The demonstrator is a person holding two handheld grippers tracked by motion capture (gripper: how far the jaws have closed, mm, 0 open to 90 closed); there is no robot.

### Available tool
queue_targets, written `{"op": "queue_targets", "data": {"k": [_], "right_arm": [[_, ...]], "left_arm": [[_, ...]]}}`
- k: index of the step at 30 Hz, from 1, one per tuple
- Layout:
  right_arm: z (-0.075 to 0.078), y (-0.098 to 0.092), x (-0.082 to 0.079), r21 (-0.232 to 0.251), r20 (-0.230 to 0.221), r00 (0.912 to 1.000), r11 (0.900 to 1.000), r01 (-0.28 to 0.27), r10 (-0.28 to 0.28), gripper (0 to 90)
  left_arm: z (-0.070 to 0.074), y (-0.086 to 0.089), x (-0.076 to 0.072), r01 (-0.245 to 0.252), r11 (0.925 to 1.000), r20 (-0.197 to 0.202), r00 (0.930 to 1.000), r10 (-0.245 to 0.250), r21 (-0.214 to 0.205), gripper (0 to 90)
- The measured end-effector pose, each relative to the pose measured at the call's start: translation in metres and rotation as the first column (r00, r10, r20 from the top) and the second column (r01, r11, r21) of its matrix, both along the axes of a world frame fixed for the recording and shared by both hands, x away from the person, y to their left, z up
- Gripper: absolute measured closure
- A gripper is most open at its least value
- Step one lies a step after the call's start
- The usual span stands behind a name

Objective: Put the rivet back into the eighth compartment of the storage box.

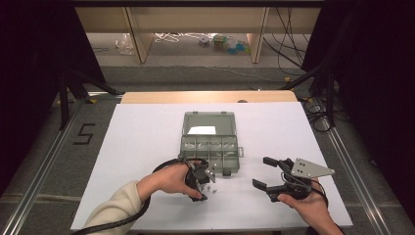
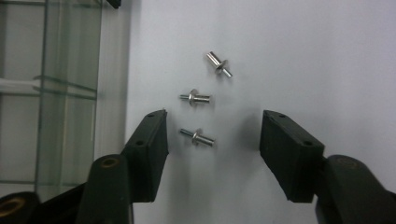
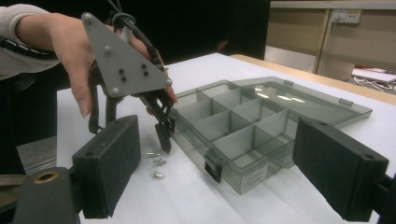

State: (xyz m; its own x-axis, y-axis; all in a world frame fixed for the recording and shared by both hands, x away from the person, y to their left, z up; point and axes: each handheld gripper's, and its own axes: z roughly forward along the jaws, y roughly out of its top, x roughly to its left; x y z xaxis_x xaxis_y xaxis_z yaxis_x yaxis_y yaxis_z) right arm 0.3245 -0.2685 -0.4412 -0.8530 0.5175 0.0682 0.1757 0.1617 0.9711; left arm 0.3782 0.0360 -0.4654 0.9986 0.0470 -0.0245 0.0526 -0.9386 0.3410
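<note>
Three small metal screws lie loose on the white table just in front of a clear grey compartment box with its lid folded back. My left gripper points down over them, jaws apart. The nearest screw lies between the pads, and neither pad touches it. The other two screws lie just beyond the fingertips. The high view shows the left gripper at the box's front left corner. My right gripper is held to the right of the box, wide open and with nothing between its jaws, facing the box and the left gripper.
The white table top has free room to the left and right of the box. A white paper slip lies in the open lid. The box wall runs close beside the left jaw. Dark stands and cables flank the table.
</note>
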Motion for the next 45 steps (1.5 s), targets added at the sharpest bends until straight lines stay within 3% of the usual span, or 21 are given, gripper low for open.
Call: {"op": "queue_targets", "data": {"k": [8,12,15,18,23,30,45], "right_arm": [[-0.0003,0.0002,0.0003,0.008,0.003,1.0000,0.9999,-0.007,0.007,16.3],[-0.0005,0.0007,0.0001,0.013,0.007,1.0000,0.9999,-0.007,0.007,16.3],[0.0002,0.0005,-0.0023,0.001,-0.026,0.9996,0.9999,-0.013,0.013,16.3],[0.0001,0.0004,-0.0014,0.000,-0.010,0.9999,0.9999,-0.012,0.012,16.3],[0.0001,0.0005,-0.0021,0.001,-0.027,0.9995,0.9999,-0.013,0.013,16.3],[0.0001,0.0001,-0.0005,-0.003,0.006,0.9999,0.9999,-0.013,0.013,16.3],[0.0006,-0.0005,-0.0009,-0.013,0.011,0.9999,0.9999,-0.006,0.006,16.3]], "left_arm": [[0.0035,-0.0035,0.0084,0.000,0.9991,-0.005,1.0000,0.001,0.042,56.2],[0.0037,-0.0034,0.0090,-0.005,0.9991,-0.001,1.0000,0.005,0.042,60.1],[0.0041,-0.0034,0.0091,-0.008,0.9990,0.007,0.9999,0.008,0.044,64.7],[0.0045,-0.0035,0.0089,-0.011,0.9987,0.009,0.9999,0.011,0.049,67.1],[0.0051,-0.0033,0.0090,-0.018,0.9980,-0.001,0.9998,0.018,0.061,73.3],[0.0053,-0.0043,0.0074,-0.024,0.9971,-0.002,0.9997,0.024,0.073,81.1],[0.0059,-0.0051,0.0072,-0.046,0.9956,-0.008,0.9989,0.047,0.081,82.3]]}}
